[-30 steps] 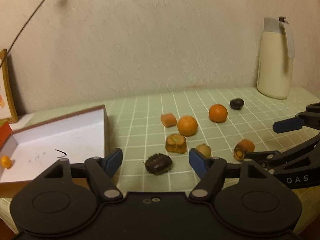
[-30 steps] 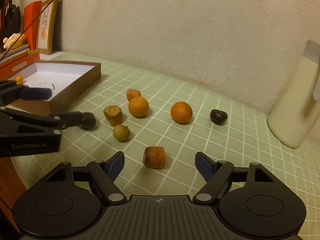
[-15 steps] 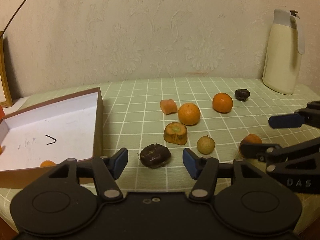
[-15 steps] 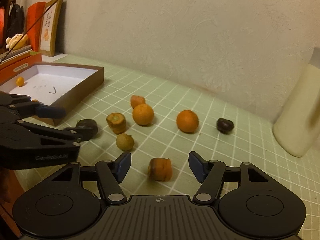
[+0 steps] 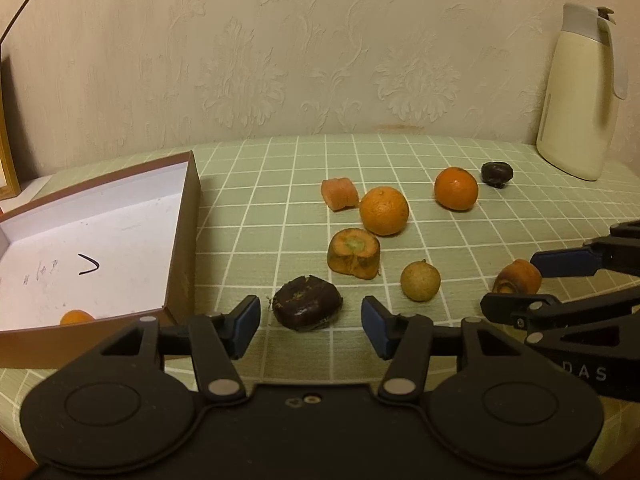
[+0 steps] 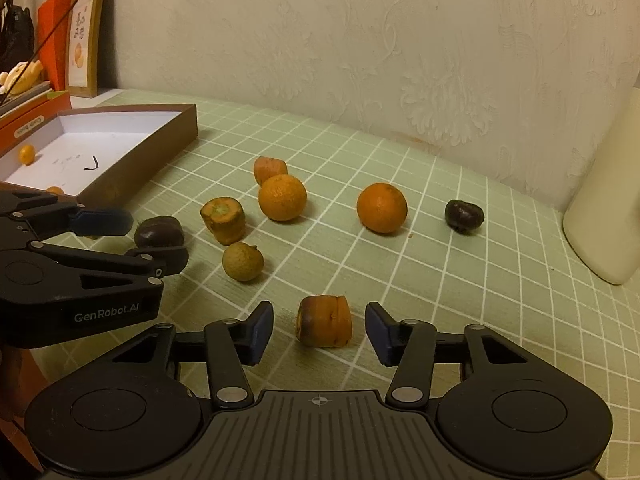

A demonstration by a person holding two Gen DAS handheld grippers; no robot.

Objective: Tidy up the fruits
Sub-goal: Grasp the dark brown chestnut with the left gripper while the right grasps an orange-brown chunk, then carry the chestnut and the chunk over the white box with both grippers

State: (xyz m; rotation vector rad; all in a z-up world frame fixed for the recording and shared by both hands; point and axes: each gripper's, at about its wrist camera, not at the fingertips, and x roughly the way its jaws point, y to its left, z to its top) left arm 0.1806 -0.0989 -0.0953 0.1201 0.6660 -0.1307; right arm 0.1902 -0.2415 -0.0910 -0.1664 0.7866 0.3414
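Left tongs (image 5: 310,318) closing around chestnut (image 5: 307,308), pads not touching yet. Right tongs (image 6: 319,330) closing around carrot chunk (image 6: 324,326), also still clear, both on surface (image 6: 440,280)

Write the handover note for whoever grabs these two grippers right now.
Left gripper: closing around the dark chestnut, pads not yet touching.
Right gripper: closing around a carrot piece, not yet gripped.
Done: two small oranges already in the box.
Left on the cloth: two tangerines, two more carrot pieces, a longan and a second chestnut.
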